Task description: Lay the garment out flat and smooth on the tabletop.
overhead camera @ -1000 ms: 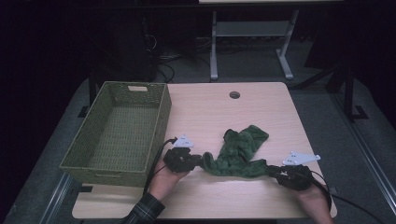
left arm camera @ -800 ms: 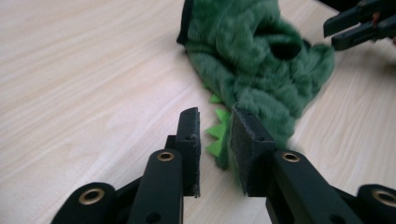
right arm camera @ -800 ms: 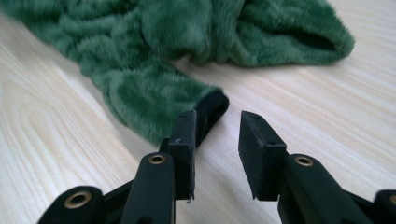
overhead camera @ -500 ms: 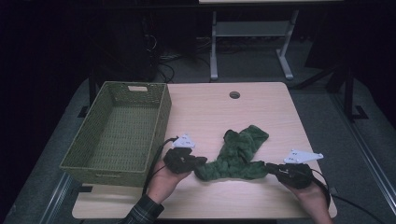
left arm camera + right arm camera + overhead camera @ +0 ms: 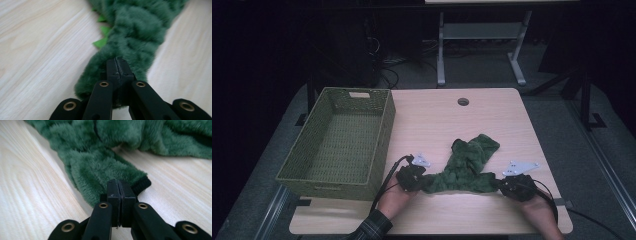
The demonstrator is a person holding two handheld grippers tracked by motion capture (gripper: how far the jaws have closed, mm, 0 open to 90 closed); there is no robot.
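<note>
Green fleece garments: one, lying on the table's near half, toward the front edge.
Woven green baskets: one, along the table's left edge.
Tables: one, light wood.
Cable holes in the table: one, near the far edge.
Grippers: two, the left gripper and the right gripper, both by the front edge.
Hands: two, one behind each gripper.

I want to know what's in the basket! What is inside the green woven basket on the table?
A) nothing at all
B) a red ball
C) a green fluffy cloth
A: the green woven basket shows its bare bottom, while the green fluffy cloth lies beside it on the light wooden table.
</note>
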